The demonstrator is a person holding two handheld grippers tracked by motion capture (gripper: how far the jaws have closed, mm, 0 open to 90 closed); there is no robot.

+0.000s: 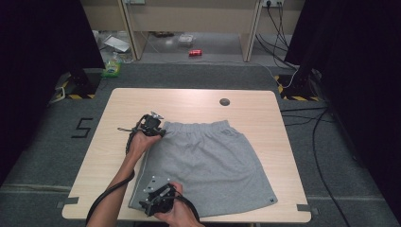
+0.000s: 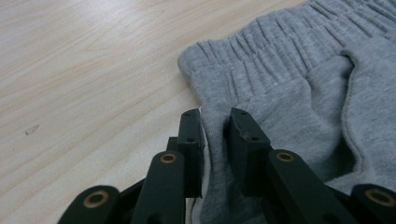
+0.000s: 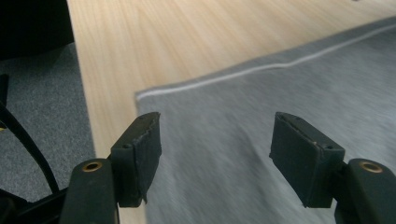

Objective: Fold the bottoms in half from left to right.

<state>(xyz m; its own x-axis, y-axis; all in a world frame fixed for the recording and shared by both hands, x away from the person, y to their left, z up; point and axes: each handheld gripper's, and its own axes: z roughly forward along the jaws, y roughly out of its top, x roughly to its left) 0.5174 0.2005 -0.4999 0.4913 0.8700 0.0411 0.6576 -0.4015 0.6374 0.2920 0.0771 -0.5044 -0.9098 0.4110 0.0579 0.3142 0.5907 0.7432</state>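
Observation:
A pair of grey shorts (image 1: 208, 161) lies flat on the wooden table (image 1: 189, 99), with the elastic waistband on the far side and the hem toward the person. My left gripper (image 1: 160, 133) sits at the waistband's left corner. In the left gripper view its jaws (image 2: 215, 122) pinch a raised fold of the grey fabric (image 2: 289, 84) just below the gathered waistband. My right gripper (image 1: 147, 201) hovers at the near left hem corner. In the right gripper view it (image 3: 215, 135) stands wide open over the shorts (image 3: 280, 84), close to the white-stitched side edge (image 3: 243, 72).
A dark round cable hole (image 1: 225, 101) sits in the table's far side. The table's left edge and the grey floor (image 3: 42, 102) lie close beside the right gripper. Black cables (image 1: 321, 142) trail on the floor at the right; a red can (image 1: 195, 53) lies beyond the table.

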